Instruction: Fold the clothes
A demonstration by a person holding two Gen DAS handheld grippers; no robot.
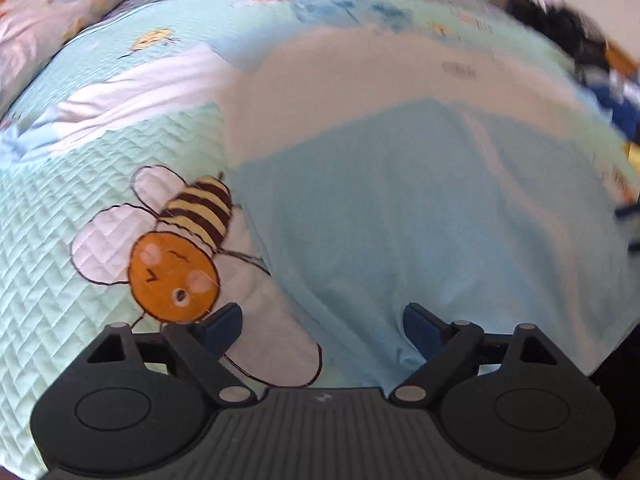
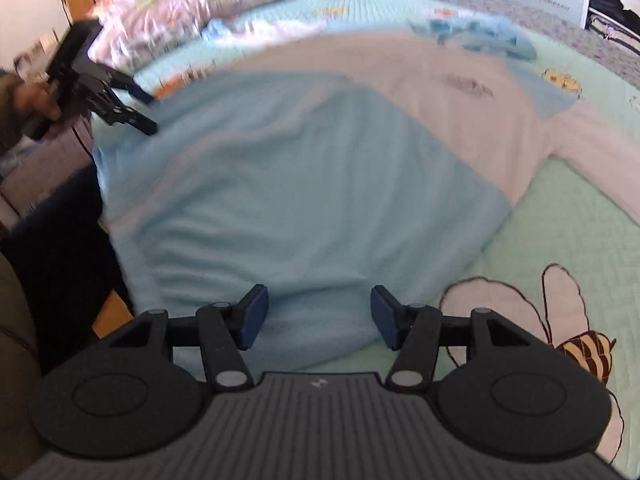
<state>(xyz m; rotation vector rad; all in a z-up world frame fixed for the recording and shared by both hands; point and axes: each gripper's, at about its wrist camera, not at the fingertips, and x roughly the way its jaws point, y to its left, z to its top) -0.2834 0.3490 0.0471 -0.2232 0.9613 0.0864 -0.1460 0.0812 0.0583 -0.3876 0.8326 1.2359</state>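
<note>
Two grippers, both released: left gripper jaws wide, nothing clamped; right gripper jaws apart, empty. Shirt, blue fold over white, lies flat on bee-print quilt.

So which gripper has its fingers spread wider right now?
The left gripper: its fingers stand far apart over the blue-and-white shirt, near the bee print. The right gripper shows a narrower gap. Neither holds cloth.

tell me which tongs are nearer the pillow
Left. The left tongs hang beside the pillow; the right tongs sit over the blue cloth's near edge, well away.
</note>
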